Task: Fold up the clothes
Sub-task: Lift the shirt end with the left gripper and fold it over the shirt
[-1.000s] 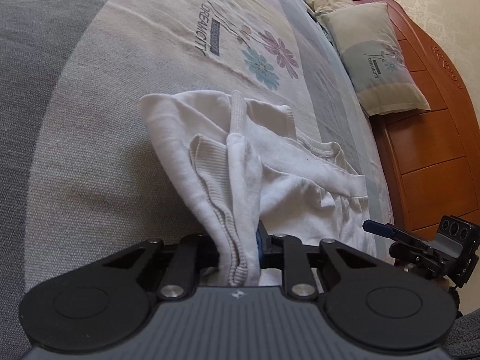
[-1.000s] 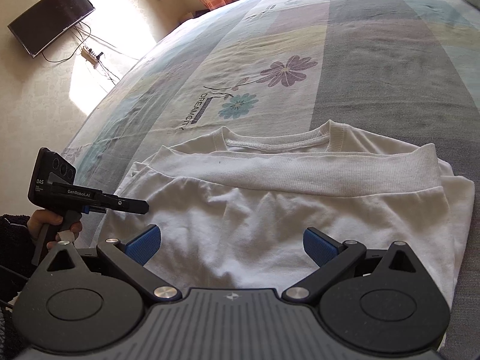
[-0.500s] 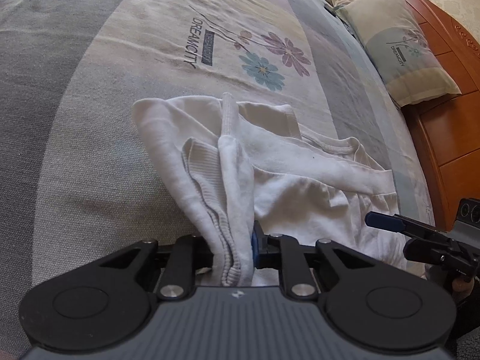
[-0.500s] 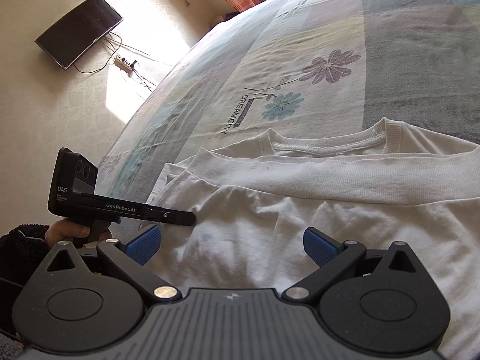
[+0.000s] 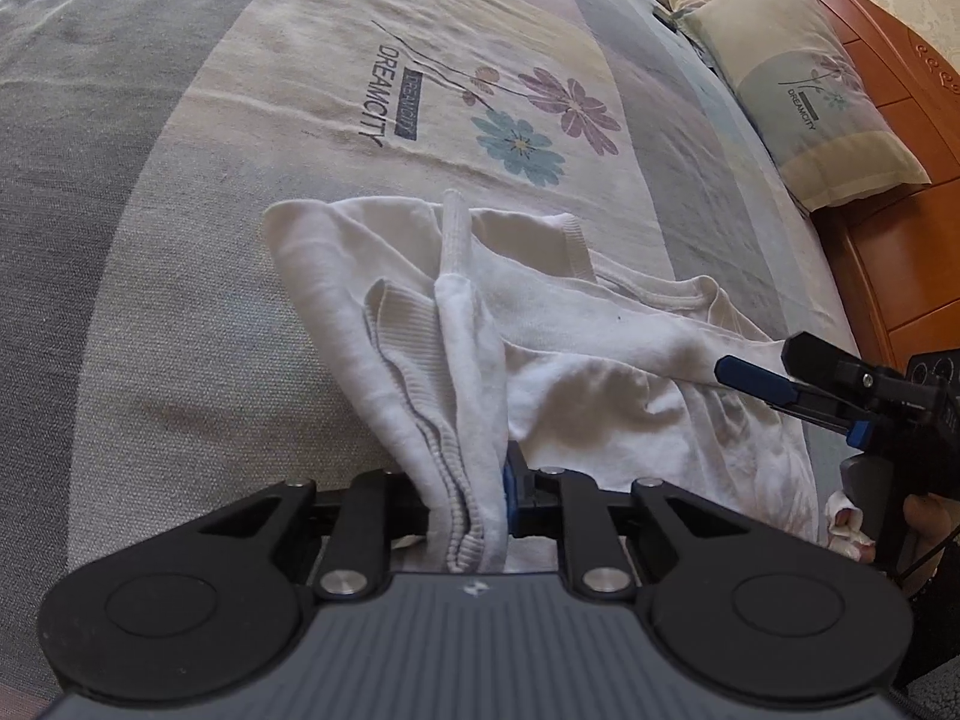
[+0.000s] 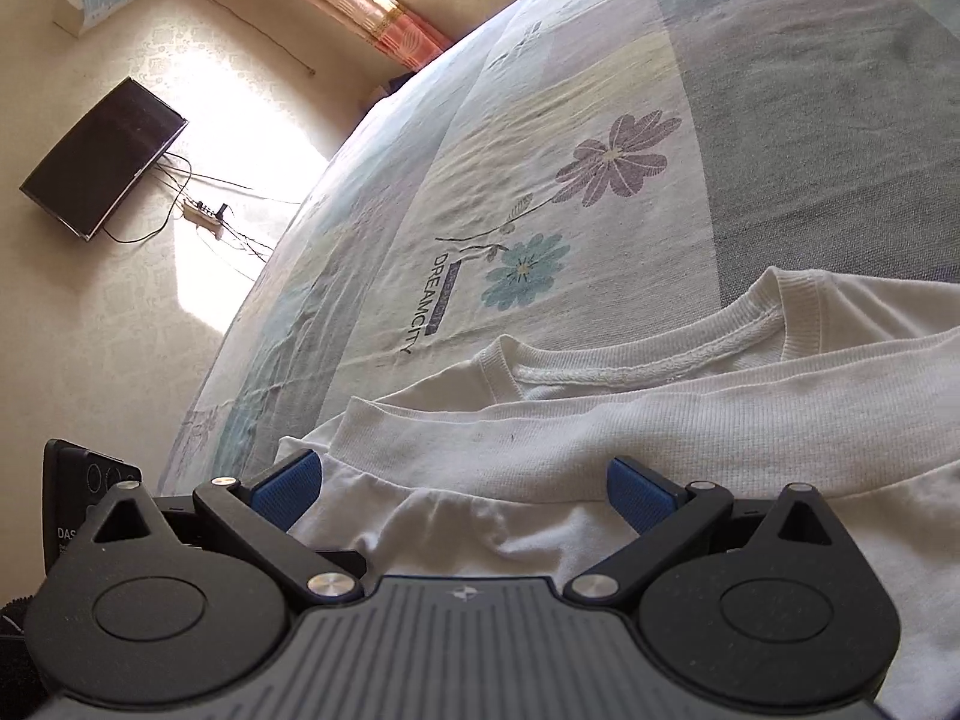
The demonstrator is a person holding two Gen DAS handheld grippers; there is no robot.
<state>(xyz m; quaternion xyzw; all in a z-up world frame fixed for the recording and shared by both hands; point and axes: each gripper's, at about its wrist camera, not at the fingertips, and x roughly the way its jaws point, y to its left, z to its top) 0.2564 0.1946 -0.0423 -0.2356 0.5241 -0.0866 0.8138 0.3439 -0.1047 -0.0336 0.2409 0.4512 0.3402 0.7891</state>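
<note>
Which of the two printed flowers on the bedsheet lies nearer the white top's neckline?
The blue flower: it sits just beyond the collar of the white top, beside the DREAMCITY lettering. The purple flower lies farther up the bedsheet.

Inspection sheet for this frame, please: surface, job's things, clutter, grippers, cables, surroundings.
Surface: bed sheet, striped, flower print.
Job's things: white sweatshirt, partly folded, one edge lifted.
Clutter: pillow at the headboard.
Grippers: left hand-held gripper shut on sweatshirt's bunched edge; right hand-held gripper open over the fabric.
Cables: wires to a power strip below the wall TV.
Surroundings: curtain, sunlit wall.
</note>
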